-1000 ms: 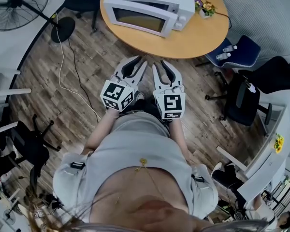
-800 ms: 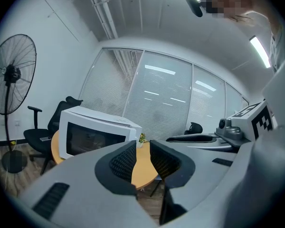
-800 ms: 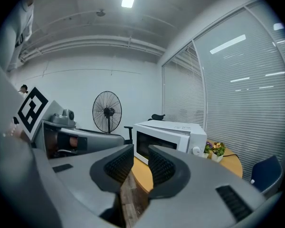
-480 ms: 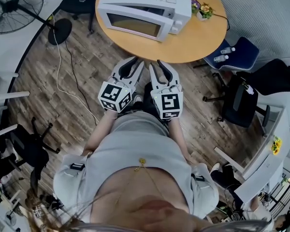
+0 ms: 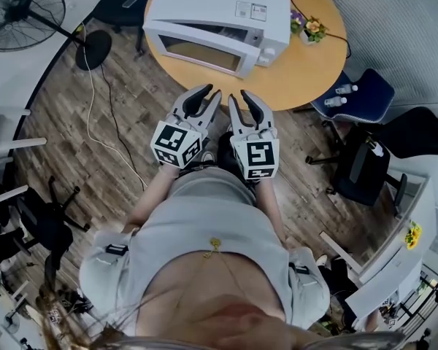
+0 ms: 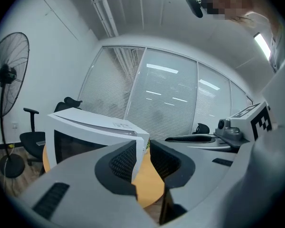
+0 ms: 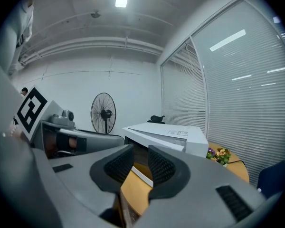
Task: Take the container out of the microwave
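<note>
Flanking closed microwave (image 5: 219, 13): fan (image 5: 18, 9), flower pot (image 5: 312, 28)

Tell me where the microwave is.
Head view, top centre: the microwave sits on the round table, a small flower pot just to its right.

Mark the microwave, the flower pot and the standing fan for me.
microwave (image 5: 215, 6), head view, white top panel.
flower pot (image 5: 312, 28), head view, the flowers on top.
standing fan (image 5: 20, 11), head view, hub of the cage.
</note>
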A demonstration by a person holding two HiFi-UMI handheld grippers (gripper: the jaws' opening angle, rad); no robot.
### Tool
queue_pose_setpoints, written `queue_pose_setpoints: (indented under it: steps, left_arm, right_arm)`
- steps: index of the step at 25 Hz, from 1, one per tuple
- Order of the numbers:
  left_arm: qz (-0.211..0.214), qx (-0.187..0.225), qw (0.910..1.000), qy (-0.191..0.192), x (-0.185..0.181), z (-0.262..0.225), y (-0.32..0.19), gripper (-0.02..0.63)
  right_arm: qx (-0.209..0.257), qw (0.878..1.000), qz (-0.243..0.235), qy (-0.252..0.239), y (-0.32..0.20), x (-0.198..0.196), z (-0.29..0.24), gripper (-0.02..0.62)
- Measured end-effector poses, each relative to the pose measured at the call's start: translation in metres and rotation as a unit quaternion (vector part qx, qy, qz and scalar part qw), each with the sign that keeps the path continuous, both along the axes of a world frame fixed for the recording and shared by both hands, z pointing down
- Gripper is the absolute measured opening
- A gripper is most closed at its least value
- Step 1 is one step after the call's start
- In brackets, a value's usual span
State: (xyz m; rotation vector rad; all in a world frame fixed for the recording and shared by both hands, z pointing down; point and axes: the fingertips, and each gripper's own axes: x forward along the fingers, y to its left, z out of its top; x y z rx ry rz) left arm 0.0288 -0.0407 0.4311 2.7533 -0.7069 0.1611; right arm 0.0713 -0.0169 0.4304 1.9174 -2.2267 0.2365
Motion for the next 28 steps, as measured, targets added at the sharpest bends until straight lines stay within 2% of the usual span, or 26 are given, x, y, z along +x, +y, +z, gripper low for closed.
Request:
queue_pose_setpoints:
  steps: [9, 21, 25, 28]
  left_arm:
    - [-0.008, -0.005, 1.0, -0.003, 0.031, 0.002, -0.037, 0.091]
    - [-0.005, 0.014, 0.9996, -0.025, 0.084, -0.001, -0.072, 0.095]
    - [0.011, 0.03, 0.9984, -0.047, 0.104, -0.001, -0.077, 0.098]
    - [0.027, 0.015, 0.9985, -0.045, 0.118, 0.005, -0.077, 0.097]
  right_arm:
    - [-0.001, 1.0, -0.019, 0.0, -0.039, 0.024, -0.001, 0.101]
    - [-0.004, 1.0, -0.005, 0.002, -0.071, 0.086, 0.001, 0.101]
    - [-0.007, 1.0, -0.005, -0.006, -0.079, 0.101, 0.005, 0.101]
    - [-0.008, 1.0, -0.005, -0.011, -0.083, 0.112, 0.008, 0.101]
